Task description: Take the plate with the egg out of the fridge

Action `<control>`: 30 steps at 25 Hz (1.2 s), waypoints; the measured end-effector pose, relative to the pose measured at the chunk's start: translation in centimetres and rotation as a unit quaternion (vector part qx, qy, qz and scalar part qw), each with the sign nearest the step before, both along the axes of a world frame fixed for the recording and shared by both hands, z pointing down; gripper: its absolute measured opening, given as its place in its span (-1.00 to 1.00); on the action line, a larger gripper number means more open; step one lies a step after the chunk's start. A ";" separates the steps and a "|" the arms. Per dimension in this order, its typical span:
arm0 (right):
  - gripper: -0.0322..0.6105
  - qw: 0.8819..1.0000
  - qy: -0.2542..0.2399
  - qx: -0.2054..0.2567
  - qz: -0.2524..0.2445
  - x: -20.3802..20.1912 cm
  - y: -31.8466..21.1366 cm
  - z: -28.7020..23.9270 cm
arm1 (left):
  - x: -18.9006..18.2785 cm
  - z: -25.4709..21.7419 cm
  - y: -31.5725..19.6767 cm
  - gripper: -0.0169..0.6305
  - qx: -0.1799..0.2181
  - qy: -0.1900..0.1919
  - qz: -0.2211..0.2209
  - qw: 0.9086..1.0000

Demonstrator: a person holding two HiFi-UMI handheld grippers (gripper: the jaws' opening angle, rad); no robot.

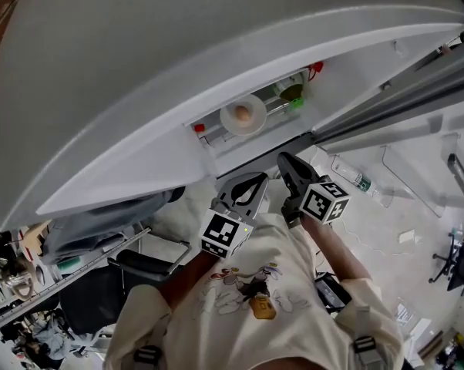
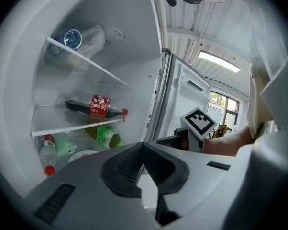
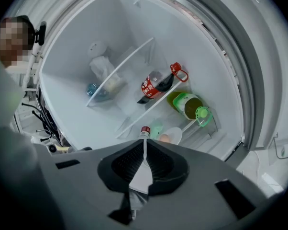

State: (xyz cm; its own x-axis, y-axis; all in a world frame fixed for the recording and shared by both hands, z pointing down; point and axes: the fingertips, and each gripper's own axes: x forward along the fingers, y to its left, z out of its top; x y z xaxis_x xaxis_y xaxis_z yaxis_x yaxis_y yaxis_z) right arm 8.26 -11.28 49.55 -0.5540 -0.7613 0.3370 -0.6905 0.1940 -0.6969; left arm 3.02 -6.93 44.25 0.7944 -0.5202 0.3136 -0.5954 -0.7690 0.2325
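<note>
Left gripper [image 1: 251, 183]: jaws closed tip to tip with nothing between them. It is held in front of the open fridge [image 3: 86, 47], outside the compartment.
Right gripper [image 1: 284, 163]: just beside the left one. Its jaws are also closed on nothing and aimed into the fridge.
Lowest visible shelf, left to right in the head view: red-capped bottle [image 1: 199, 128], then plate [image 1: 255, 126] with the egg [image 1: 243, 113] lying on it, then green bottle [image 1: 291, 95] on its side.
Shelf above: cola bottle [image 3: 156, 86] lying flat, seen in both gripper views.
Plate position: flat on the shelf between the two bottles, near the front edge. Neither gripper touches it.
Step in hand (judged): approach. The door is already open and no grasp has begun.
Next move (judged): one gripper has to open its jaws, go in low between the bottles and close on the plate's near rim.
Handling note (judged): the egg sits loose, so the plate should come out level and slowly.
Risk (judged): either bottle could be nudged on the way in.
</note>
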 end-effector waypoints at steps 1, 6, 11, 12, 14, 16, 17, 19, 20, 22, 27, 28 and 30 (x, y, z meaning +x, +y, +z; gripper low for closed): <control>-0.88 1.000 -0.009 -0.005 0.002 -0.1 -0.2 0.1 | -0.1 -0.2 -0.2 -0.92 0.002 0.001 -0.002 1.000; -0.88 0.999 -0.027 -0.021 0.004 -0.2 -0.7 0.9 | -0.2 -0.4 -0.4 -0.92 0.007 -0.001 -0.008 1.000; -0.88 0.999 -0.035 -0.032 0.001 -0.5 -1.1 1.3 | -0.2 -0.5 -0.6 -0.92 0.014 -0.004 -0.013 1.000; -0.88 0.998 -0.041 -0.037 0.002 -0.5 -1.2 1.5 | -0.2 -0.5 -0.7 -0.92 0.016 -0.005 -0.013 1.000; -0.88 0.997 -0.056 -0.049 0.006 -0.7 -1.3 1.7 | -0.2 -0.4 -0.8 -0.92 0.024 -0.011 -0.014 1.000; -0.88 0.996 -0.063 -0.056 0.009 -0.7 -1.5 1.9 | -0.2 -0.2 -1.0 -0.92 0.030 -0.019 -0.015 0.999; -0.88 0.996 -0.064 -0.058 0.009 -0.7 -1.6 2.0 | -0.2 0.0 -1.0 -0.92 0.032 -0.022 -0.016 0.999; -0.87 0.996 -0.067 -0.061 0.008 -0.8 -1.8 2.1 | -0.2 0.2 -1.0 -0.92 0.033 -0.027 -0.017 0.999; -0.84 0.996 -0.070 -0.062 0.007 -0.9 -2.0 2.2 | -0.2 0.3 -1.0 -0.92 0.033 -0.029 -0.018 0.999; -0.82 0.995 -0.076 -0.065 0.005 -1.1 -2.2 2.3 | -0.4 0.4 -1.1 -0.92 0.034 -0.033 -0.021 0.999; -0.76 0.994 -0.081 -0.078 0.003 -1.3 -2.8 3.2 | -0.6 0.6 -1.2 -0.92 0.040 -0.043 -0.027 0.998; -0.75 0.993 -0.082 -0.081 0.002 -1.4 -2.9 3.5 | -0.7 0.8 -1.2 -0.92 0.039 -0.044 -0.028 0.998; -0.73 0.993 -0.083 -0.088 0.003 -1.5 -3.1 4.0 | -0.8 1.0 -1.2 -0.92 0.036 -0.044 -0.031 0.998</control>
State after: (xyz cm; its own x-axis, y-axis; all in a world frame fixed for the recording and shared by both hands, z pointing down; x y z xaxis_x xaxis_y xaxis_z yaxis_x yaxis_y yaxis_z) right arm 6.79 -14.34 53.53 -0.6086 -0.7024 0.3692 -0.5641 0.0558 -0.8238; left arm 2.18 -8.09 45.24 0.7313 -0.5907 0.3411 -0.6575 -0.7436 0.1218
